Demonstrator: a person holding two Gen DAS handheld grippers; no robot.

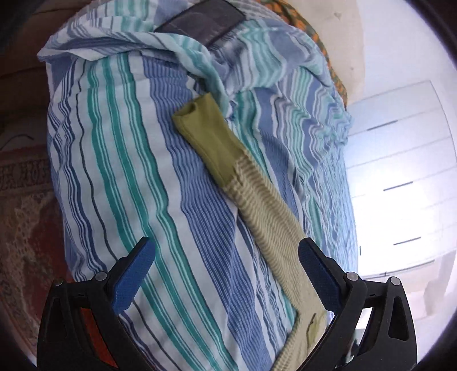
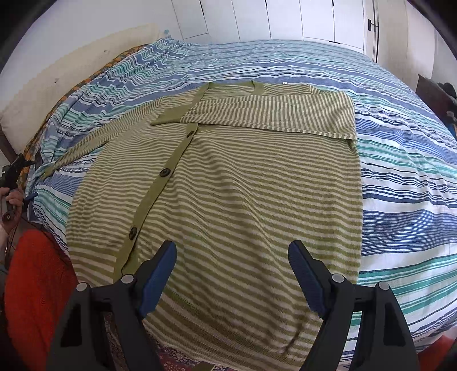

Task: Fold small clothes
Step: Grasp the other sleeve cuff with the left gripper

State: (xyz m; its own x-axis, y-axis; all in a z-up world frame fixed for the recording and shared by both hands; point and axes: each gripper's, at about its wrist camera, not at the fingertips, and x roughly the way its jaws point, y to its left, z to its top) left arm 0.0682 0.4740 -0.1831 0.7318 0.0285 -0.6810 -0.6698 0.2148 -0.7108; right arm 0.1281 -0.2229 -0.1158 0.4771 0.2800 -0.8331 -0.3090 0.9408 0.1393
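A green and cream striped cardigan (image 2: 228, 177) with dark buttons lies flat on the striped bedspread (image 2: 400, 171). Its right sleeve is folded across the chest (image 2: 271, 114). Its left sleeve (image 2: 85, 145) stretches out toward the left bed edge. In the left wrist view that sleeve (image 1: 265, 211) runs diagonally, with its plain green cuff (image 1: 205, 128) at the far end. My left gripper (image 1: 225, 251) is open above the bedspread, its right finger beside the sleeve. My right gripper (image 2: 231, 256) is open over the cardigan's lower hem, holding nothing.
A white wardrobe (image 2: 285, 17) stands behind the bed. An orange patterned cloth (image 2: 71, 88) and a pale headboard (image 2: 57, 62) lie at the left. A red patterned rug (image 1: 22, 214) covers the floor. A dark flat object (image 1: 200, 22) rests on the rumpled bedspread.
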